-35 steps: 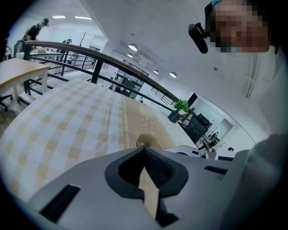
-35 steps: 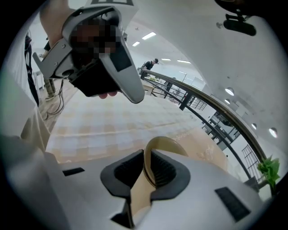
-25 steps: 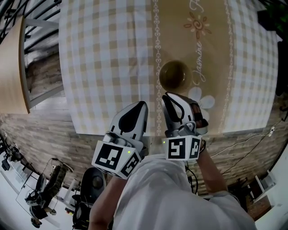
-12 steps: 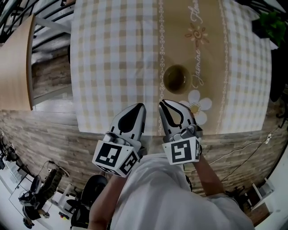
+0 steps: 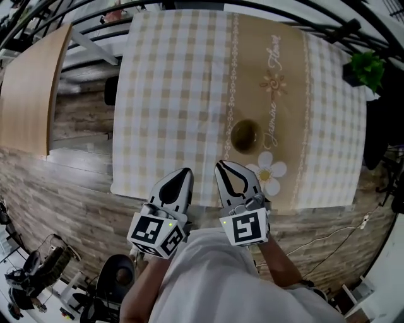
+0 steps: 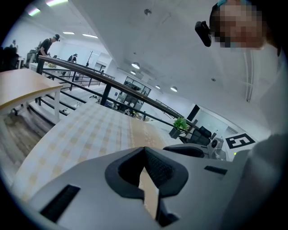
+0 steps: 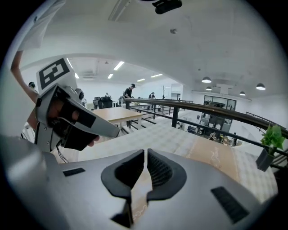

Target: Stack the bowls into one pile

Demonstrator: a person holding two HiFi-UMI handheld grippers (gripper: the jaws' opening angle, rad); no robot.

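A dark olive bowl pile [image 5: 245, 135] stands on the tan runner of the checked tablecloth [image 5: 170, 94], near the table's front edge. It looks like a single pile; how many bowls it holds I cannot tell. Both grippers hover close to my body, at the table's near edge. My left gripper [image 5: 184, 172] is shut and empty, well left of the pile. My right gripper [image 5: 223, 166] is shut and empty, just short of the pile and slightly left of it. The left gripper view shows shut jaws [image 6: 144, 152] over the cloth. The right gripper view shows the same [image 7: 146, 153].
A wooden table [image 5: 28, 94] stands at the left across a gap of plank floor. A potted green plant [image 5: 363, 66] sits past the table's right far corner. A dark railing [image 5: 189, 5] runs behind the table. A cable [image 5: 334, 230] lies on the floor at right.
Both grippers have drawn back from the table toward my body. The head view has pulled away, so the table and the bowl pile look smaller and farther off. The pile has not moved.
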